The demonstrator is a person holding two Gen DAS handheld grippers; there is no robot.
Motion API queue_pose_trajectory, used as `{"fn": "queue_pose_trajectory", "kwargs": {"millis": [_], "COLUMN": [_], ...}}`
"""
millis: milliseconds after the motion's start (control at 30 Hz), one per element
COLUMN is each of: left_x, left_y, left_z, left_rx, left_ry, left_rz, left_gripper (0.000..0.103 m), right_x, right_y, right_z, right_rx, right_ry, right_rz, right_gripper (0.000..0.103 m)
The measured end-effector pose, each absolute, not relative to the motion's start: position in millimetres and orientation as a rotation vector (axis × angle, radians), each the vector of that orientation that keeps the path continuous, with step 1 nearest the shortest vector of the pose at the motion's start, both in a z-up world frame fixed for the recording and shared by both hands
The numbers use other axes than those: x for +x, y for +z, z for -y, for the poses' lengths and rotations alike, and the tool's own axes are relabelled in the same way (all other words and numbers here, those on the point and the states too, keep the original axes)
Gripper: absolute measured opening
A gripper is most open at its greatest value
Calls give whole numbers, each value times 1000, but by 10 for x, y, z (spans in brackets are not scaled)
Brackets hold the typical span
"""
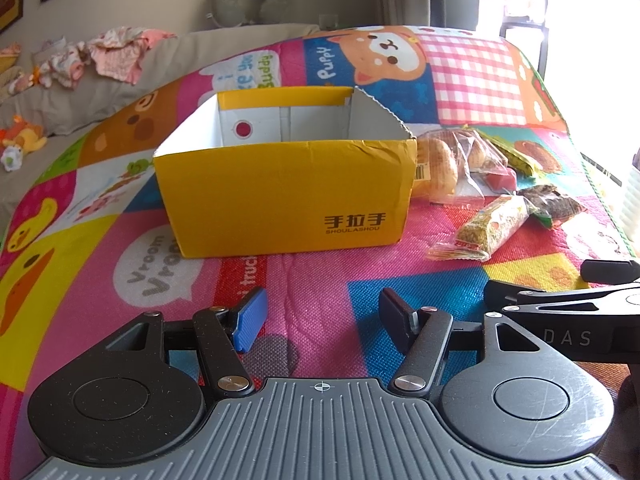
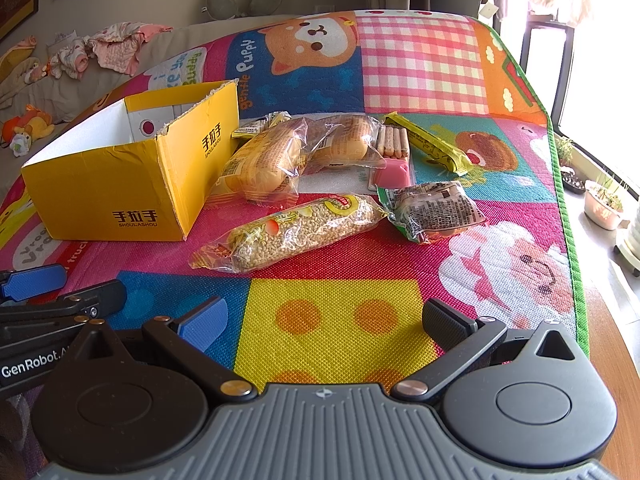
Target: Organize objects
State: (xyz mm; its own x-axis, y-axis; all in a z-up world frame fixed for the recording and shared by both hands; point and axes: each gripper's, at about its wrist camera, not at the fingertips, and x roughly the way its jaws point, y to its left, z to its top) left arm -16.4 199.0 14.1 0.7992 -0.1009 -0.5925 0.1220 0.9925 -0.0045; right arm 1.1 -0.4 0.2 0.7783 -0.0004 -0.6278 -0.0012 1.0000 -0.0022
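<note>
**Snacks beside an open yellow box on a cartoon mat**

The right gripper (image 2: 324, 326) hovers low over the patchwork play mat (image 2: 420, 64), its jaws spread wide with nothing between them. Ahead on the left sits the yellow cardboard box (image 2: 120, 184), open at the top. Just to its right lie two clear bread packets (image 2: 260, 164), one touching the box's side. Nearer the camera lies a puffed-grain bar packet (image 2: 288, 234), and to its right a dark printed packet (image 2: 434, 210). Behind these are a biscuit-stick pack with pink dip (image 2: 394, 156) and a yellow-green bar wrapper (image 2: 428, 144). The left gripper (image 2: 48, 296) shows at the left edge.
</note>
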Motion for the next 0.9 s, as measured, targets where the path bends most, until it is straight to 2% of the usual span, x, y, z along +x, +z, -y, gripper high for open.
{"fn": "queue_pose_trajectory", "kwargs": {"millis": [900], "left_x": [-184], "left_y": [148], "left_z": [-1965], "left_rx": [46], "left_ry": [-117], "left_rz": [-633], "left_gripper": [68], "right_x": [71], "right_y": [86], "right_z": [27], "right_rx": [-32], "right_ry": [48], "right_rz": [-803], "right_gripper": [103]}}
